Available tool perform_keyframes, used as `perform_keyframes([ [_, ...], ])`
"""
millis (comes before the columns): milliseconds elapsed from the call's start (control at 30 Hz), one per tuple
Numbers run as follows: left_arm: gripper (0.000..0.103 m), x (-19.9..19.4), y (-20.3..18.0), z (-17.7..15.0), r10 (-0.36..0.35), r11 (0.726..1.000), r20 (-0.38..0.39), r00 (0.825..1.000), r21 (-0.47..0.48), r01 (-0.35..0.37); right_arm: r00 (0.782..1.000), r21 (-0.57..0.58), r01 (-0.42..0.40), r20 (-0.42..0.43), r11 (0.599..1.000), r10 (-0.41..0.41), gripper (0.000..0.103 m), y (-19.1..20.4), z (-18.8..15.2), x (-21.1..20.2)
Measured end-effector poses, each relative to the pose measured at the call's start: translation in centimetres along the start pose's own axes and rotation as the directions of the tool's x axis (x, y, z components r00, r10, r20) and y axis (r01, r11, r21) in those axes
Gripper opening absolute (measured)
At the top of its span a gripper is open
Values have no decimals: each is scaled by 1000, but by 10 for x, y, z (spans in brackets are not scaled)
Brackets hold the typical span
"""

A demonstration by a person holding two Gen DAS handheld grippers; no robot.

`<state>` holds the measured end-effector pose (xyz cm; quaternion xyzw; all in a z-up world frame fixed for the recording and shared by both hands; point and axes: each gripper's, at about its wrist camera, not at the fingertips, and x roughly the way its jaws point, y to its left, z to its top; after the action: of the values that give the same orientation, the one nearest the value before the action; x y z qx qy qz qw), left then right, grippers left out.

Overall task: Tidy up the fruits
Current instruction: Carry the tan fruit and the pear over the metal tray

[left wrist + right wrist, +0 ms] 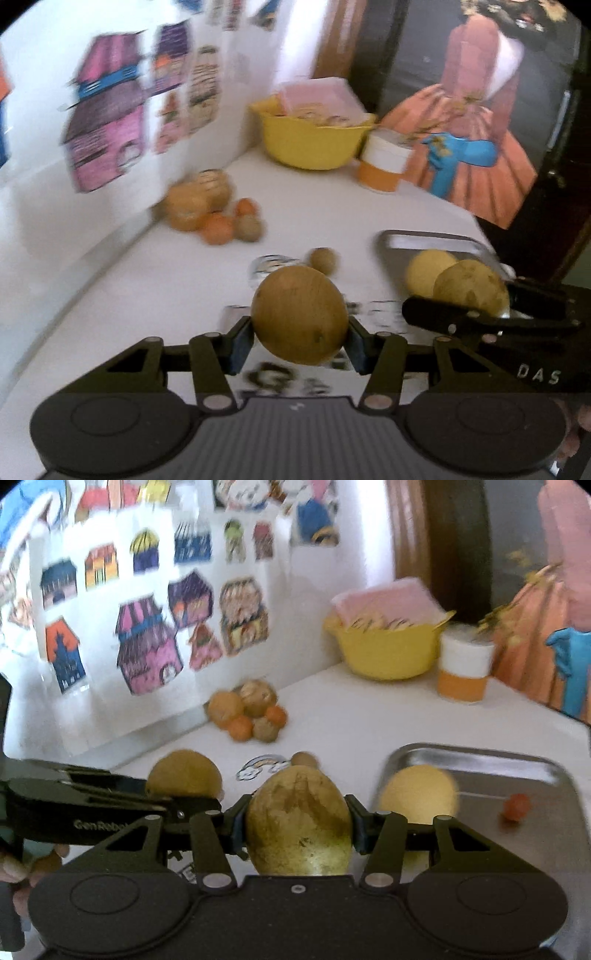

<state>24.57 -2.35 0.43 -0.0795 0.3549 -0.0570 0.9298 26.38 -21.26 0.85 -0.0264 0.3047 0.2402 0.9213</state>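
Note:
A round brown fruit (299, 314) hangs above the white table, and my left gripper (299, 334) is shut on it. My right gripper (299, 825) is shut on a mottled yellow-brown fruit (299, 812), close to the left edge of a metal tray (480, 762). That tray holds a pale yellow fruit (417, 794) and a small red fruit (517, 806). In the right wrist view the left gripper's fingers (110, 801) show at the left with the brown fruit (184, 779). A pile of oranges and brown fruits (214, 212) lies by the wall. One small brown fruit (323, 260) sits alone mid-table.
A yellow bowl (384, 653) with a pink box in it and an orange-and-white cup (465, 672) stand at the back. The wall (147, 627) with house stickers runs along the left. A rainbow sticker (264, 766) lies on the tabletop. A person's fingers (22, 871) show at the lower left.

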Motion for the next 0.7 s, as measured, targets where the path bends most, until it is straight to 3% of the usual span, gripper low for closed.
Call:
perform_keyframes([
  [333,56,21,-78,0,-118,990,-6,993,80,118,987,65,160,13,985,-161,54,-76,-14,-36],
  [533,56,38,-110,-8,-139,984,-43,989,108,143,984,119,179,-34,977,-176,54,-111,-31,-26],
  [700,54,40,-124,-14,-131,978,-7,991,165,130,985,140,168,-63,976,-161,54,-124,-38,-18],
])
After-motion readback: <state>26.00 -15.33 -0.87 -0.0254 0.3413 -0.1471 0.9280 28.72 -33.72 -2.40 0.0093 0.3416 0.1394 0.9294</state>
